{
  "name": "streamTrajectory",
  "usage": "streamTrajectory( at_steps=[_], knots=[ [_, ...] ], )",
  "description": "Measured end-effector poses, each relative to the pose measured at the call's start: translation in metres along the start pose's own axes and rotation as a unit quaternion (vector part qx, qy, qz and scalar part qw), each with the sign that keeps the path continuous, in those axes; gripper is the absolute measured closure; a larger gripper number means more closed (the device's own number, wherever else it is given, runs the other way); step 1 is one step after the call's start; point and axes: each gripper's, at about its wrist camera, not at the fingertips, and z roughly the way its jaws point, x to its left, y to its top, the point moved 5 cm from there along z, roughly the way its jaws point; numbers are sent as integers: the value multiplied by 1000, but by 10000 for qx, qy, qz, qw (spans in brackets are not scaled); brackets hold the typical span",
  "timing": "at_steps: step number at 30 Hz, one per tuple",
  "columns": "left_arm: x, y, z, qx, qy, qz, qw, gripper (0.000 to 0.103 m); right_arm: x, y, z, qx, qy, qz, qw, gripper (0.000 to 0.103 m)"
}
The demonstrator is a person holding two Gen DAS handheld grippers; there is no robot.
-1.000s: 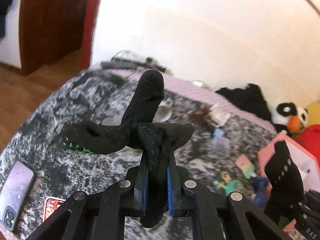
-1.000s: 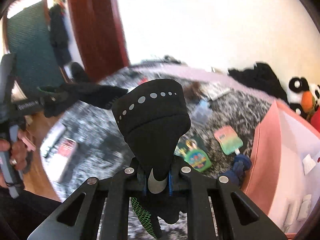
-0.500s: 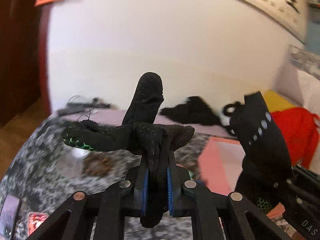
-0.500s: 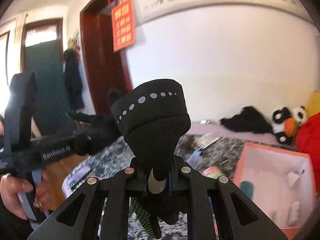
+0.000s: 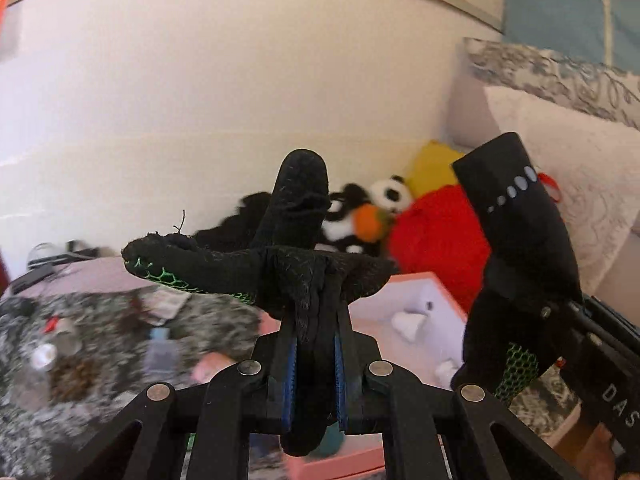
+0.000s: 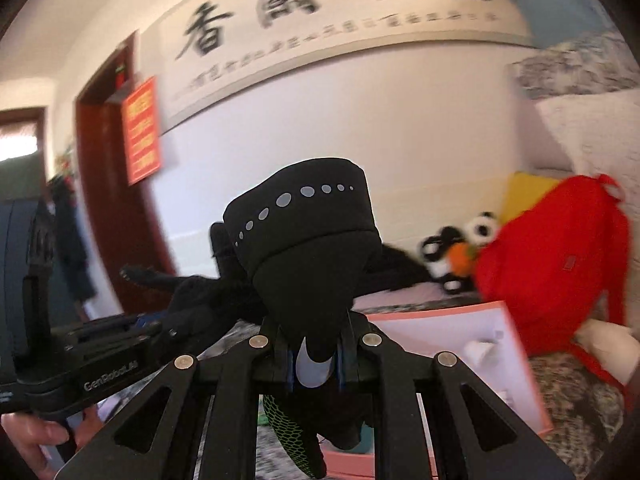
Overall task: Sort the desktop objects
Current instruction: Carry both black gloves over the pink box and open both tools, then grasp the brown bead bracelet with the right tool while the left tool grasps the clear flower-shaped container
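My left gripper (image 5: 314,376) is shut on a black glove with green honeycomb print (image 5: 280,264), pinched among its fingers, which splay up and left. My right gripper (image 6: 316,360) is shut on the same glove's cuff (image 6: 308,248), a black band with a row of grey dots. The cuff also shows in the left wrist view (image 5: 516,232), to the right. The left gripper and glove fingers show in the right wrist view (image 6: 192,304), at left. The glove hangs in the air between the grippers, above a pink open box (image 6: 516,344).
The pink box (image 5: 416,292) holds small white items. Behind it lie a red backpack (image 6: 560,264), a panda plush (image 6: 464,248), a yellow cushion and black cloth. The mottled grey tabletop (image 5: 100,344) carries several small objects. White wall behind.
Both grippers have lifted and swung right with the glove. The views have tilted up from the tabletop to the wall, the box and the plush toys.
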Motion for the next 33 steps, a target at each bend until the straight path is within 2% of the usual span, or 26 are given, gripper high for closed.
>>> streamTrajectory(
  at_steps=[6, 12, 13, 14, 15, 16, 17, 18, 19, 23, 27, 29, 33],
  knots=[
    [-36, 2, 42, 202, -239, 168, 9994, 95, -65, 11, 1, -135, -647, 322, 9973, 89],
    [-64, -1, 89, 498, -445, 288, 9974, 93, -99, 8, 42, 0, -955, 351, 9948, 88],
    [-65, -5, 99, 619, -472, 327, 9964, 90, -104, 6, 51, 52, -992, 371, 9944, 88],
    [-66, -7, 108, 721, -511, 363, 9954, 75, -108, 2, 63, 164, -1029, 404, 9937, 85],
    [-66, -11, 115, 827, -504, 406, 9945, 44, -114, -4, 78, 418, -1111, 468, 9918, 73],
    [-62, -15, 118, 811, -238, 475, 9953, 36, -122, -12, 94, 712, -1232, 601, 9880, 65],
    [-58, -18, 121, 794, 28, 543, 9954, 18, -131, -19, 107, 968, -1350, 751, 9832, 28],
    [-54, -22, 124, 773, 281, 606, 9948, 10, -140, -25, 112, 1083, -1437, 913, 9794, 11],
    [-51, -22, 123, 697, 334, 581, 9953, 10, -145, -27, 112, 1085, -1451, 984, 9785, 4],
    [-31, -19, 113, 602, 351, 304, 9971, 8, -158, -25, 107, 945, -1579, 1174, 9759, 4],
    [-8, -15, 96, 459, 479, 114, 9977, 6, -149, -20, 99, 756, -1514, 1256, 9775, 4],
    [6, -14, 89, 419, 537, 24, 9977, 6, -138, -20, 98, 685, -1464, 1243, 9790, 4],
    [41, -22, 73, 396, 737, -158, 9964, 5, -92, -23, 103, 562, -1198, 1170, 9843, 4]
  ],
)
